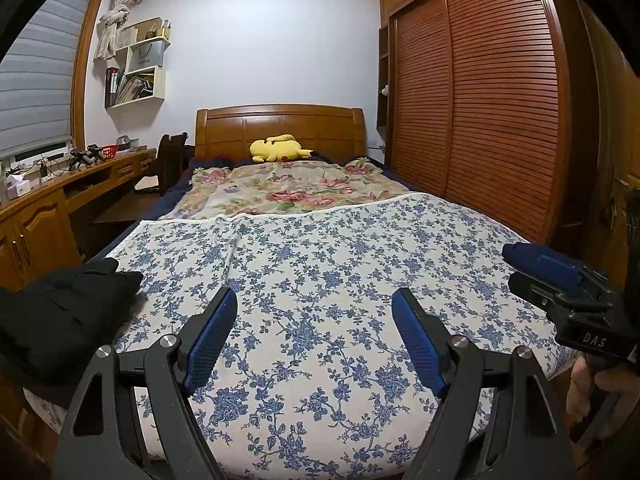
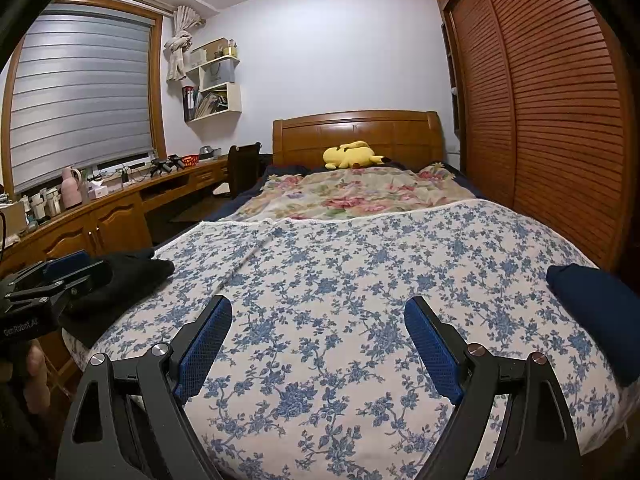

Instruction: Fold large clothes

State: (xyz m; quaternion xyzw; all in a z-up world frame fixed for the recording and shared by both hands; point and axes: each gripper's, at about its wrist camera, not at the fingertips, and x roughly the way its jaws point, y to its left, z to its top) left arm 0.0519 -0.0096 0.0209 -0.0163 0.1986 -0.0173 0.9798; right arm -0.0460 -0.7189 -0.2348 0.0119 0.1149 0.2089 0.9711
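Observation:
A folded black garment (image 1: 60, 312) lies at the bed's near left corner; it also shows in the right wrist view (image 2: 124, 280). A folded navy garment (image 2: 596, 312) lies at the near right edge; it also shows in the left wrist view (image 1: 540, 262). My left gripper (image 1: 314, 300) is open and empty above the blue-flowered sheet (image 1: 320, 256), right of the black garment. My right gripper (image 2: 318, 308) is open and empty above the same sheet (image 2: 340, 264), left of the navy garment. Each gripper shows at the edge of the other's view.
A pink-flowered blanket (image 1: 288, 192) and a yellow plush toy (image 1: 276, 148) lie near the wooden headboard. A slatted wardrobe (image 1: 480, 100) runs along the right. A wooden desk (image 2: 100, 216) with a chair and clutter stands on the left under the window.

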